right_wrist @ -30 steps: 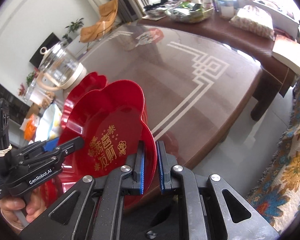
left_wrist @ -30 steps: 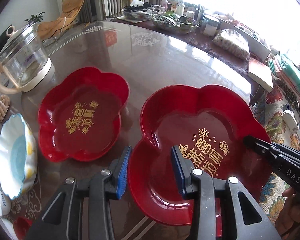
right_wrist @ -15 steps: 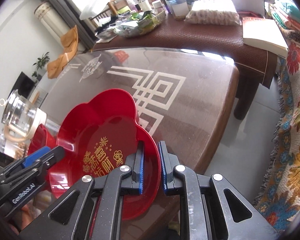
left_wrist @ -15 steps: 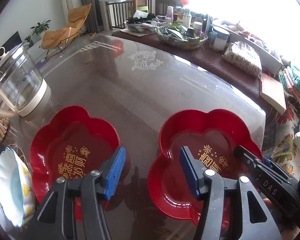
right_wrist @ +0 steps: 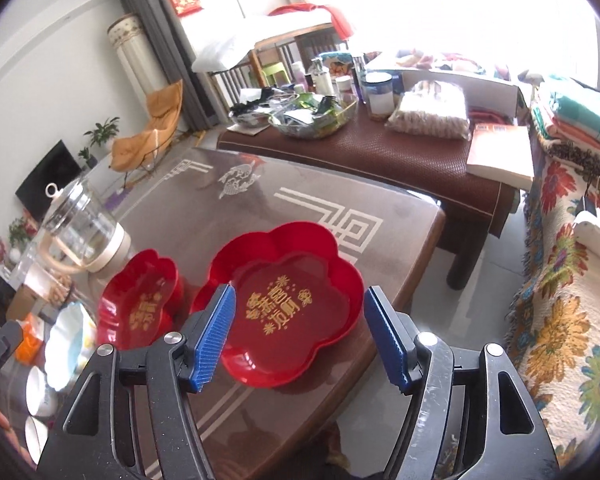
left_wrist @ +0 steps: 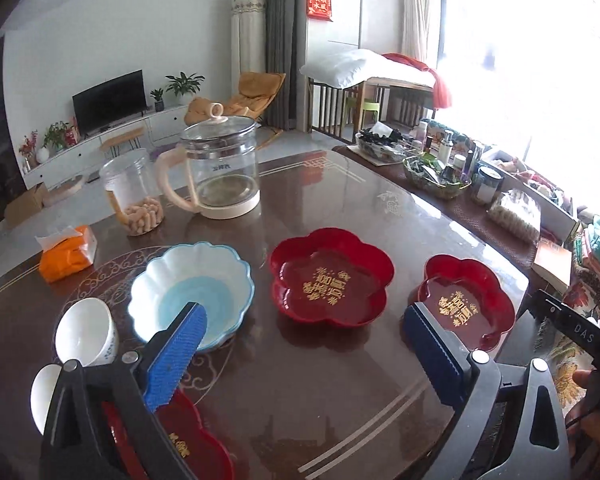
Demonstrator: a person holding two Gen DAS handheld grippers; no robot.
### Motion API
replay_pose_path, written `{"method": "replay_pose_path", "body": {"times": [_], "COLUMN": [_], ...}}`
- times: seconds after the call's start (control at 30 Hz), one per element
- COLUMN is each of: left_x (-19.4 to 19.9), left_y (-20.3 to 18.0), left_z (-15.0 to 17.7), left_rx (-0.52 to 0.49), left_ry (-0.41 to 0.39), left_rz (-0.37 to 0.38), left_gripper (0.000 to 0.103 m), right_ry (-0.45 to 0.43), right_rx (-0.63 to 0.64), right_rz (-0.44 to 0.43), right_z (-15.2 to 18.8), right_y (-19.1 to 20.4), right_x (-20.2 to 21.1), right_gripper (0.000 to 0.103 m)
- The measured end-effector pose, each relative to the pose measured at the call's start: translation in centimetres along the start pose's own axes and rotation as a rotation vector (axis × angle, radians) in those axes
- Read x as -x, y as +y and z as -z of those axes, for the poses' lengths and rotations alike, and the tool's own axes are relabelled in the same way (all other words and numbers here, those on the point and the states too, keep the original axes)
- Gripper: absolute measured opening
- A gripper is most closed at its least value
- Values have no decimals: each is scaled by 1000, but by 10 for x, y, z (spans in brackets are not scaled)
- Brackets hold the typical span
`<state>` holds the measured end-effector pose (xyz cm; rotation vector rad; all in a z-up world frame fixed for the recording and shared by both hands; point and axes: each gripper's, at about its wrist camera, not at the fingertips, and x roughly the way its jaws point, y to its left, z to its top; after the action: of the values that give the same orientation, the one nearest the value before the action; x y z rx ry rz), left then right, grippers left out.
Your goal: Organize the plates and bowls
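Observation:
Two red flower-shaped plates with gold lettering lie flat on the glass-topped table (left_wrist: 340, 392): one in the middle (left_wrist: 332, 276), one near the right edge (left_wrist: 466, 302). A third red plate (left_wrist: 196, 444) shows at the bottom left, under my left gripper (left_wrist: 304, 354). That gripper hovers above the table, jaws opening wide, with nothing between them. My right gripper (right_wrist: 300, 336) is also opening. The near rim of the right-edge plate (right_wrist: 300, 276) sits between its blue pads, untouched. A blue-and-white scalloped bowl (left_wrist: 192, 288) and two small white bowls (left_wrist: 86, 336) stand at the left.
A glass kettle (left_wrist: 220, 168), a clear snack jar (left_wrist: 134, 192) and an orange tissue pack (left_wrist: 66, 254) stand at the table's far left. A cluttered brown side table (right_wrist: 340, 148) with a book (right_wrist: 500, 156) is behind. A floral-covered sofa (right_wrist: 560, 320) lies past the table's right edge.
The right gripper has let go of the red plate's rim, and the plate now lies flat on the table. Both grippers have opened wide, risen and drawn back from the plates.

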<state>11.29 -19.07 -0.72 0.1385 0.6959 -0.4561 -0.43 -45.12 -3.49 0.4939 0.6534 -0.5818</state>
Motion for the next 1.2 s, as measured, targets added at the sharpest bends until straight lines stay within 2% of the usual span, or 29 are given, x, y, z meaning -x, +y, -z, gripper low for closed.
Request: {"method": "replay_pose_path", "body": {"times": [0.2,0.3,0.4,0.5,0.57,0.6,0.63,0.73,0.8,0.87,1.07,1.2], "left_x": [46,63,70,73,77,79,80,81,80,79,68,56], "left_y": [32,41,48,63,74,80,87,108,122,131,136,123], "left_z": [38,54,72,97,115,124,132,150,160,164,159,146], "left_rx": [-6,-24,-36,-22,-14,-11,-7,27,70,113,181,175], "left_ry": [-2,-19,11,68,92,104,115,163,203,225,272,294], "left_rz": [-188,-252,-210,-137,-123,-127,-134,-157,-165,-150,-73,-16], "left_gripper": [99,99,99,99,99,99,99,99,99,99,99,99], "right_ry": [-20,-52,-113,-270,-370,-383,-360,-174,-50,36,172,203], "right_rx": [131,210,268,315,369,405,439,464,440,437,443,389], "right_rz": [-25,-53,-107,-209,-328,-395,-435,-518,-541,-532,-443,-414], "right_z": [33,44,56,75,93,102,111,131,142,150,159,161], "right_y": [52,74,88,98,103,108,116,131,138,145,143,124], "right_x": [54,82,110,142,155,156,152,122,103,87,65,60], "right_gripper": [71,72,74,74,80,81,81,81,81,81,81,81]}}
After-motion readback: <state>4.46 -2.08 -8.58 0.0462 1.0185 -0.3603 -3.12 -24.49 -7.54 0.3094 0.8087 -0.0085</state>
